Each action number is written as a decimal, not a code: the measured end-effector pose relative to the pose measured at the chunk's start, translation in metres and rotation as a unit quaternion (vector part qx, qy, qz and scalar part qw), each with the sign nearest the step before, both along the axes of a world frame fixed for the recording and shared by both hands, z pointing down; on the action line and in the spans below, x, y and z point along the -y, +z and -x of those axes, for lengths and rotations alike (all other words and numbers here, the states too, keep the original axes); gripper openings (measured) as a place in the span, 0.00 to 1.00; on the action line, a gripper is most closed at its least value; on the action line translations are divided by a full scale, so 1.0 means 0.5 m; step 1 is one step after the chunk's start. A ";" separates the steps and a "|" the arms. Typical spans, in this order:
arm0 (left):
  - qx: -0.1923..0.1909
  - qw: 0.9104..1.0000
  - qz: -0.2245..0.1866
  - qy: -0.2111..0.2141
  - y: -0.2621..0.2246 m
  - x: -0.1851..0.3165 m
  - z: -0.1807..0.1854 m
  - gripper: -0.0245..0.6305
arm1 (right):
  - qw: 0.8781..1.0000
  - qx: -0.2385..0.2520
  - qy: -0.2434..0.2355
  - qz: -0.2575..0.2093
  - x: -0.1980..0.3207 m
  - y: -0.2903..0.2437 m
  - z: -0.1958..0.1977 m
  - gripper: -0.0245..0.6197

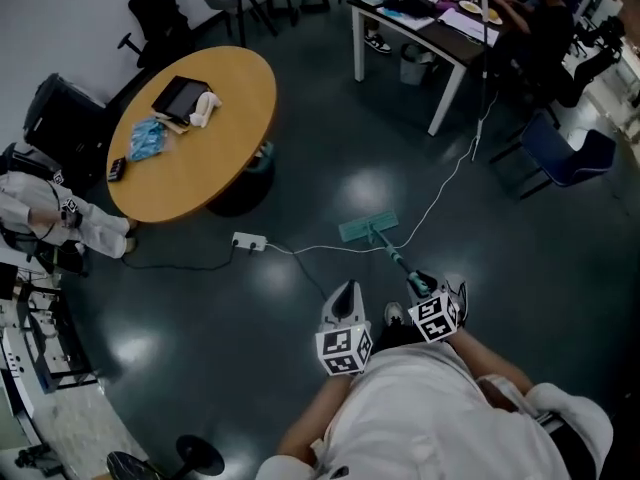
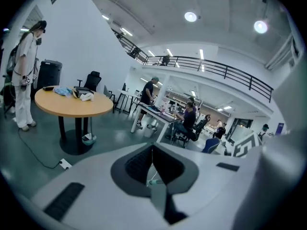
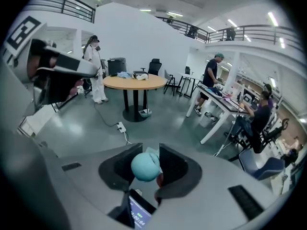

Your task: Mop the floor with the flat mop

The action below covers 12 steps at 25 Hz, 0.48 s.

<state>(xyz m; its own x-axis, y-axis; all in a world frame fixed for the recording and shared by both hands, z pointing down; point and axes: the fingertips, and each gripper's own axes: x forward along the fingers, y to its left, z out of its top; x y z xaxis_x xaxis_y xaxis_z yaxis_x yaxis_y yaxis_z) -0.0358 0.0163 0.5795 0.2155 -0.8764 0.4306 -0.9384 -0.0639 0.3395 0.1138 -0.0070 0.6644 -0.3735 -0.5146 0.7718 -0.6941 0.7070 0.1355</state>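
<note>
Dark glossy floor [image 1: 330, 148] carries the flat mop [image 1: 368, 229], pad down, just ahead of you. Your right gripper [image 1: 437, 290] is clamped on the teal handle end [image 3: 145, 166]; your left gripper [image 1: 347, 290] is closed and empty. Expect a light, stiff pole, so add a lower hold. 1 bin [image 1: 413, 64] stands under the far counter [image 1: 455, 53], contents unseen

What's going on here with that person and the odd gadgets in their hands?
A person is mopping with a hand-held gripper in each hand. The right gripper has its fingers closed on the rounded teal top of the flat mop. The mop's head lies flat on the dark floor ahead, close to a white cable. The left gripper is shut, empty, and off the mop.
</note>
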 end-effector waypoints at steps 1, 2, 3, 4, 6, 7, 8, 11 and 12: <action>0.004 1.000 -0.006 0.002 -0.008 0.000 -0.003 0.05 | 1.000 -0.001 -0.005 -0.003 -0.007 -0.001 0.002 0.21; 0.005 1.000 -0.009 0.003 -0.014 0.001 -0.007 0.05 | 1.000 0.000 -0.005 -0.006 -0.010 -0.002 0.003 0.21; 0.005 1.000 -0.011 0.003 -0.018 0.001 -0.010 0.05 | 1.000 0.002 -0.002 -0.009 -0.009 -0.004 0.002 0.21; 0.003 1.000 -0.012 0.002 -0.021 -0.001 -0.014 0.05 | 1.000 0.004 0.002 -0.012 -0.008 -0.007 0.001 0.21; 0.000 1.000 -0.015 -0.001 -0.025 -0.006 -0.018 0.05 | 1.000 0.009 0.009 -0.016 -0.006 -0.012 0.002 0.21; 0.000 1.000 -0.016 -0.003 -0.026 -0.009 -0.018 0.05 | 1.000 0.011 0.010 -0.017 -0.005 -0.013 0.004 0.21; 0.000 1.000 -0.017 -0.006 -0.028 -0.012 -0.017 0.05 | 1.000 0.012 0.009 -0.019 -0.004 -0.015 0.006 0.21; 0.003 1.000 -0.018 -0.014 -0.031 -0.020 -0.010 0.05 | 1.000 0.014 0.004 -0.023 -0.003 -0.017 0.007 0.21; 0.003 1.000 -0.018 -0.017 -0.031 -0.023 -0.006 0.05 | 1.000 0.015 0.004 -0.022 -0.003 -0.016 0.006 0.21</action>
